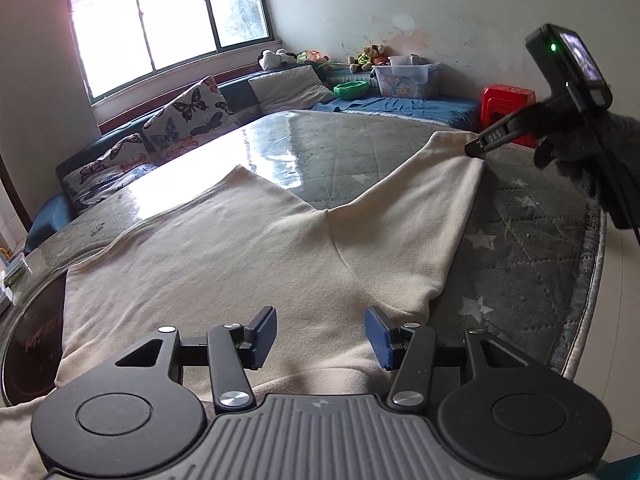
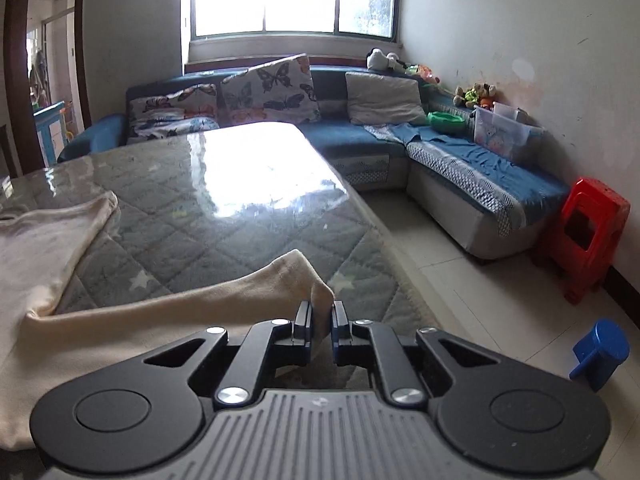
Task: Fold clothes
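Left gripper (image 1: 320, 336) hovering half-wide over cream garment (image 1: 224, 248); I'm keeping right gripper (image 2: 321, 322) pinching sleeve cuff (image 2: 304, 276), lifting evenly inward.

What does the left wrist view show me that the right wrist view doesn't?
Only the left wrist view shows the garment's spread body, both legs forking apart, the open left gripper over it, and the right gripper from outside, at the far leg's end.

Only the right wrist view shows the right gripper's pads pinching the leg end, the blue cup on the floor and the doorway.

Both show the table, sofa, red stool and window.
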A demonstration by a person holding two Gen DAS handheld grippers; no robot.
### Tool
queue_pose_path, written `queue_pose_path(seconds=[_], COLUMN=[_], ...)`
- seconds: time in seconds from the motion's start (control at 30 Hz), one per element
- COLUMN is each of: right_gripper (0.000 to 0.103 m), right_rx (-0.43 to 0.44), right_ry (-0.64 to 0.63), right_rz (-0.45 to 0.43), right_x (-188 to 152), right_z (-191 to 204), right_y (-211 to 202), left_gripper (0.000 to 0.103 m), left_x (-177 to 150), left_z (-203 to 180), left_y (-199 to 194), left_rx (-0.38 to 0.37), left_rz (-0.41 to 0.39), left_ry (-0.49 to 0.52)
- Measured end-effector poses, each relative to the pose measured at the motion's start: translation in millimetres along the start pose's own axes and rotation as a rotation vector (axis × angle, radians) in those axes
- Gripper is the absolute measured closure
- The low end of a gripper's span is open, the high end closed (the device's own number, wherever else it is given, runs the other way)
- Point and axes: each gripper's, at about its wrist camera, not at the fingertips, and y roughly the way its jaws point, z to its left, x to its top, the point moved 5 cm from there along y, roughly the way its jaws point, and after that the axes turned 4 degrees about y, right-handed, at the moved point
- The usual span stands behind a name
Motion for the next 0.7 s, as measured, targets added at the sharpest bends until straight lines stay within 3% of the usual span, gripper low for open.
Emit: queue_pose_path(seconds=[0.07, 0.13, 0.47, 0.57, 0.63, 0.7], right_gripper=[0.092, 0.08, 0.071, 0.074, 0.093, 0.095], right_rx=[-0.005, 0.005, 0.052, 0.055, 0.057, 0.058], right_ry=[-0.004, 0.02, 0.101, 0.128, 0.155, 0.173], right_rz=[-0.007, -0.006, -0.001, -0.009, -0.012, -0.022], right_x=[-4, -3, -9, -8, -6, -4], right_z=[0, -3, -10, -13, -17, -19], right_y=[1, -3, -13, -6, -5, -7], left_gripper=[0.05, 0.05, 0.05, 0.05, 0.05, 0.051], left_x=[1, 2, 15, 19, 22, 26], left_z=[-1, -1, 1, 4, 4, 3], left_y=[0, 0, -8, -8, -6, -3], left_rx=[-0.002, -0.003, 0.009, 0.019, 0.016, 0.001], left_rz=[0.002, 0.003, -0.016, -0.019, -0.018, -0.017], left_ry=[0.005, 0.011, 0.018, 0.01, 0.006, 0.001])
